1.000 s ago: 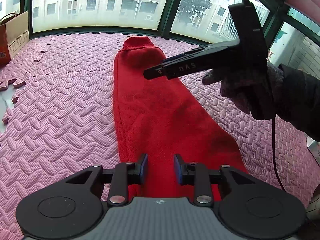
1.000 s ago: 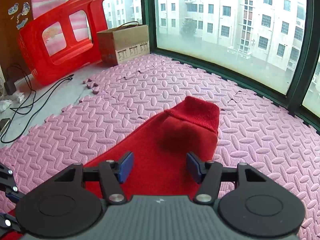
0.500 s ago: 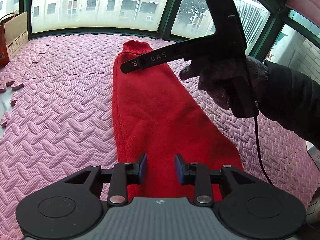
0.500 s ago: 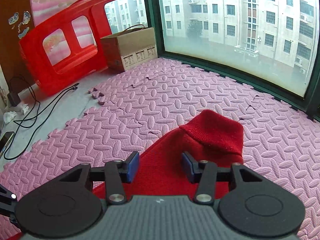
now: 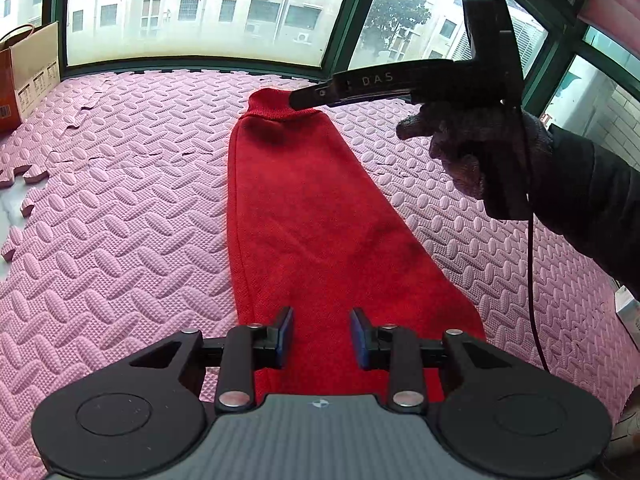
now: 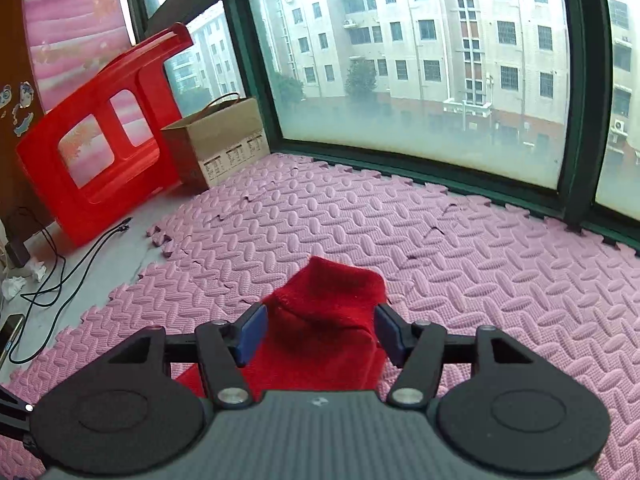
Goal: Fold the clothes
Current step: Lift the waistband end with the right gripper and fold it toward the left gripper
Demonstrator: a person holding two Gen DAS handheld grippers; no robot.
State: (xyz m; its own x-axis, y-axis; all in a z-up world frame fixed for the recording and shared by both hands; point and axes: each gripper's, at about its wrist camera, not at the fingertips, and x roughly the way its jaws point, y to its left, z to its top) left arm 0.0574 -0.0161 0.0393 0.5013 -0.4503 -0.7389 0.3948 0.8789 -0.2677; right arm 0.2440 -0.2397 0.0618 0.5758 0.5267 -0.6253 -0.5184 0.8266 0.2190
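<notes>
Red knitted garment (image 5: 312, 216) lies flat on the pink foam floor mat (image 5: 120, 200), and in the left wrist view it is a long narrow strip: broad near the camera, tapering to a ribbed end toward the mat's window edge. Its long sides look straight, as if turned in lengthwise, though I cannot tell from this view what lies underneath. No crosswise fold shows, so by my judgement the shortening folds are what is left. The left tongs (image 5: 322, 334) hang released over the broad near end, holding nothing. The right tongs (image 5: 304, 100) reach over the ribbed far end, gripped by a gloved hand (image 5: 472, 152); from this side their spread is hidden. The letters "DAS" read along their finger.

In the right wrist view, the right tongs (image 6: 320, 332) stand wide apart on either side of the ribbed end (image 6: 332, 304), not yet clenched on it. A cardboard box (image 6: 220, 140) sits at the mat's far left corner beside a tipped red plastic stool (image 6: 100, 140); its printed panels are too small to read.
</notes>
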